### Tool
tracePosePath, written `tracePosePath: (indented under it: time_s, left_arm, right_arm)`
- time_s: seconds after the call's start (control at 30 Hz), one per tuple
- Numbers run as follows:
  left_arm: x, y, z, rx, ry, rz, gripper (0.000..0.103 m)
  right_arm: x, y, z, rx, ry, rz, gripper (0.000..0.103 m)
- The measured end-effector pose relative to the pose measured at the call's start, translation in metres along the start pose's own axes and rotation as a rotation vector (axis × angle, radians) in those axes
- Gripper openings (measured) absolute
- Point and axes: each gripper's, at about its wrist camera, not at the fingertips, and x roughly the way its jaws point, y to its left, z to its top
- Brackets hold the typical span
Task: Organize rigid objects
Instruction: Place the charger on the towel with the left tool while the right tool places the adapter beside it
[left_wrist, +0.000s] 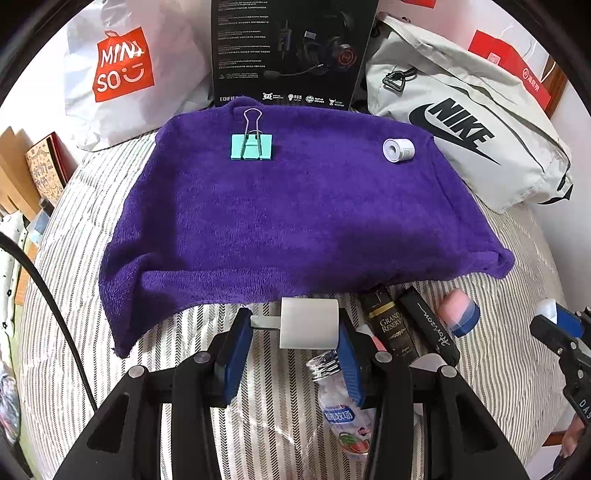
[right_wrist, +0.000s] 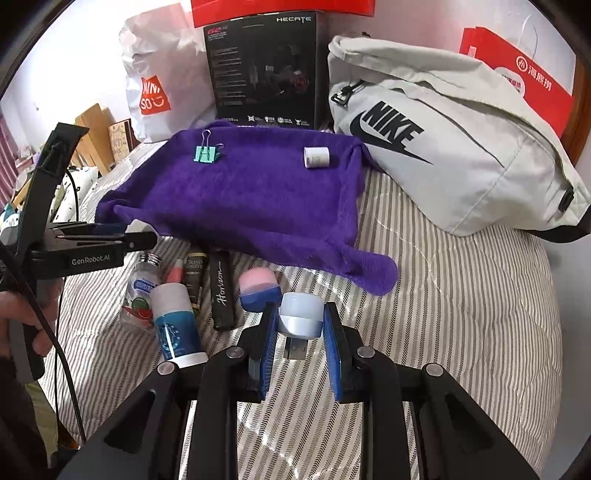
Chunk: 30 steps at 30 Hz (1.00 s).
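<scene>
Between the blue pads of the left gripper (left_wrist: 295, 330) sits a white plug adapter (left_wrist: 308, 328), clamped above the striped bedding (left_wrist: 92, 295). Ahead of it on the purple towel (left_wrist: 295, 214) lie a teal binder clip (left_wrist: 252, 146) and a small white roll (left_wrist: 398, 149). The right gripper (right_wrist: 300, 325) pinches a pale blue USB device (right_wrist: 300, 315); left of it lie bottles and tubes.
</scene>
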Motion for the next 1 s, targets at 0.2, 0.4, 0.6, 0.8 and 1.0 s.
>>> tracePosePath:
  time_s: [0.2,0.4,0.6,0.8,1.0]
  left_arm:
    - [0.008,0.005,-0.001,-0.016,0.006,-0.052,0.042]
    - [0.016,0.003,0.002,-0.013,0.026,-0.071,0.042]
    - [0.014,-0.003,0.001,0.013,0.017,-0.092,0.042]
    - [-0.007,0.004,0.003,0.013,-0.019,-0.081,0.042]
    - [-0.023,0.019,0.014,-0.006,-0.051,-0.072,0.042]
  right_arm:
    - [0.002,0.002,-0.002,-0.003,0.013,0.000,0.024]
    - [0.004,-0.001,-0.003,0.005,0.019,-0.002,0.024]
    - [0.004,-0.005,-0.003,0.010,0.025,-0.003,0.024]
    - [0.008,-0.007,0.003,0.016,0.019,0.012,0.024]
    - [0.013,-0.010,0.021,0.025,0.000,0.043,0.025]
